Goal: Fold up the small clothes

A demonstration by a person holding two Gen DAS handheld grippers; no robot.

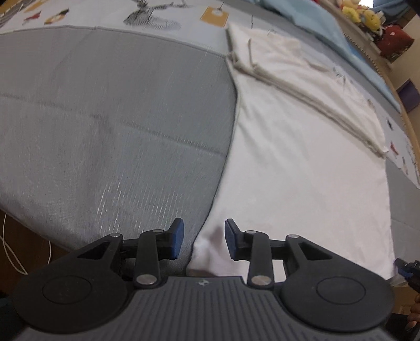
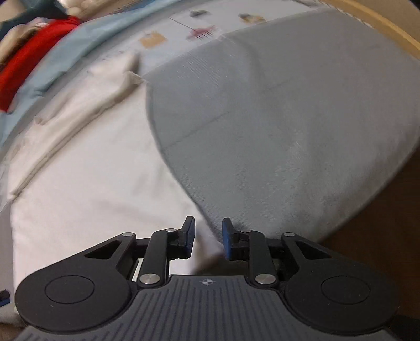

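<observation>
1. Left gripper point(image 1: 204, 237): fingers apart, blue pads point(image 1: 178, 237) clear of the cloth; the near corner of the white garment point(image 1: 302, 168) lies in the gap below them, not pinched.
2. Right gripper point(image 2: 208, 237): fingers apart, narrower gap; the garment's other near corner point(image 2: 207, 249) sits between the pads, untouched as far as the blur shows.
3. White garment spread flat on the grey bed cover point(image 1: 118, 118), far part doubled back into a thick folded band point(image 1: 288, 76).
4. Light blue cloth point(image 1: 309, 18) beyond it; red item point(image 2: 29, 60) further off.
</observation>
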